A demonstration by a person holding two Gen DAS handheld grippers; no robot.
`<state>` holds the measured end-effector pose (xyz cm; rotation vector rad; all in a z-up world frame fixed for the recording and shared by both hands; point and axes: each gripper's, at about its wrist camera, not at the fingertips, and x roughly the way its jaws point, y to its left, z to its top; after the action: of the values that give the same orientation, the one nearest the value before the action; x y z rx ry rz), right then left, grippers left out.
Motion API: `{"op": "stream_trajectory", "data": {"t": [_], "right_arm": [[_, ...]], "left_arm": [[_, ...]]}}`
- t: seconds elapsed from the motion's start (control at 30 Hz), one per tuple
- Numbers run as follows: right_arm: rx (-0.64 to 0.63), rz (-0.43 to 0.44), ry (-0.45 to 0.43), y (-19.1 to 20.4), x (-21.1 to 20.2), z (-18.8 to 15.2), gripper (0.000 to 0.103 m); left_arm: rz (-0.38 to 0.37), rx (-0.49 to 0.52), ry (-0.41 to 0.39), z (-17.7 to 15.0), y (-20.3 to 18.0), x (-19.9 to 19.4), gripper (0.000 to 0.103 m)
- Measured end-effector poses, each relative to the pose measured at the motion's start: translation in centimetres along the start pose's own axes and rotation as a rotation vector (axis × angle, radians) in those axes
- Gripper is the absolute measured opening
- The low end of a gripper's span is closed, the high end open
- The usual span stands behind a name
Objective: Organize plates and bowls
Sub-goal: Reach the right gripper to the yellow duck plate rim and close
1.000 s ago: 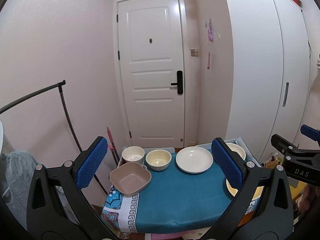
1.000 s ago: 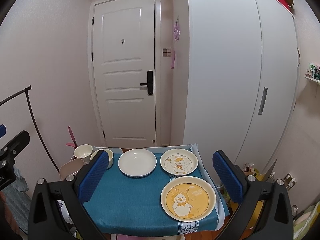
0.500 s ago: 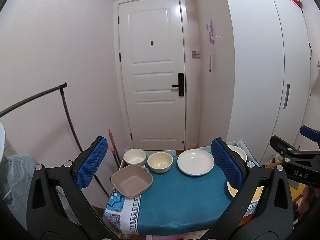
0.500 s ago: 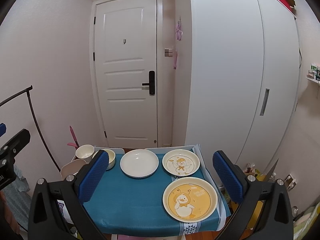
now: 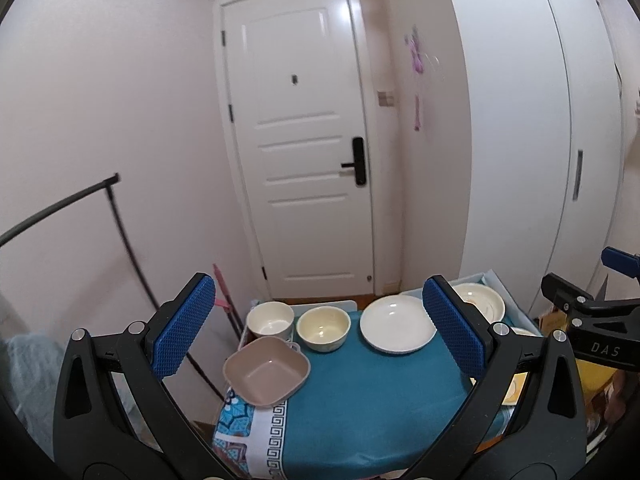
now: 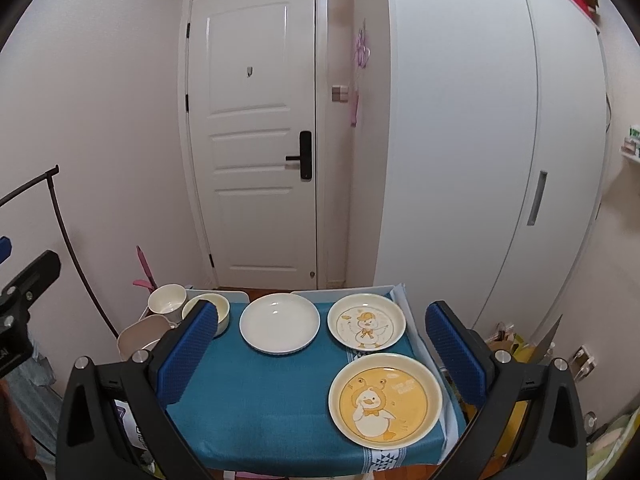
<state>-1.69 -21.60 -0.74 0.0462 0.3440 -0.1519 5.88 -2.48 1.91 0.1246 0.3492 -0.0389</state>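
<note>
A small table with a teal cloth [image 5: 360, 408] [image 6: 272, 392] holds the dishes. At its left are a pink-brown square bowl [image 5: 266, 376] [image 6: 136, 338], a white cup-like bowl [image 5: 270, 320] [image 6: 166, 304] and a cream bowl [image 5: 323, 327] [image 6: 220, 308]. A plain white plate [image 5: 397, 329] [image 6: 280, 327] sits in the middle. A white duck plate [image 6: 366, 327] [image 5: 482, 304] and a yellow duck plate [image 6: 385, 399] lie at the right. My left gripper [image 5: 318, 332] and right gripper [image 6: 320, 356] are both open and empty, held above the table's near edge.
A white door [image 5: 304, 148] faces me, with a white wardrobe [image 6: 480, 140] at the right. A black clothes rack [image 5: 120, 216] stands at the left. A light blue tray rim [image 6: 348, 291] shows along the table's far edge.
Both views have risen slightly, so the table sits a little lower in them. The dishes have not moved and both grippers stay open.
</note>
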Motion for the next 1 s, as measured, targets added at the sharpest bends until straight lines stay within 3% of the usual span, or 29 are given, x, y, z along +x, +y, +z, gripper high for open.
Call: {"op": "stream_trajectory", "data": {"t": [0.1,0.27,0.5,0.6,0.8,0.87,1.0], "right_arm": [[0.019,-0.021,0.057,-1.0,2.3,-0.7,0.103],[0.084,-0.091,0.167,-4.5,6.9,-3.1,0.103],[0.228,-0.153,0.339,-11.1,12.7,-9.3,0.103],[0.293,-0.141,0.401,-13.8,14.5,-12.0,0.103],[0.368,-0.083,0.536,-18.7,18.0,-16.5,0.083],[0.37,-0.04,0.583,-20.0,19.5,-17.6,0.073],[0.374,0.048,0.642,-22.2,21.9,-19.1,0.062]], "left_arm": [[-0.06,0.02,0.048,-0.2,-0.7,3.0,0.103],[-0.223,0.09,0.186,-2.3,-4.2,9.9,0.103],[-0.42,0.161,0.444,-8.3,-11.6,18.4,0.103],[-0.496,0.197,0.566,-11.5,-15.3,21.2,0.103],[-0.525,0.215,0.735,-16.2,-20.5,24.9,0.097],[-0.525,0.206,0.781,-17.3,-21.8,25.6,0.092],[-0.488,0.182,0.861,-19.2,-23.8,27.5,0.079]]}}
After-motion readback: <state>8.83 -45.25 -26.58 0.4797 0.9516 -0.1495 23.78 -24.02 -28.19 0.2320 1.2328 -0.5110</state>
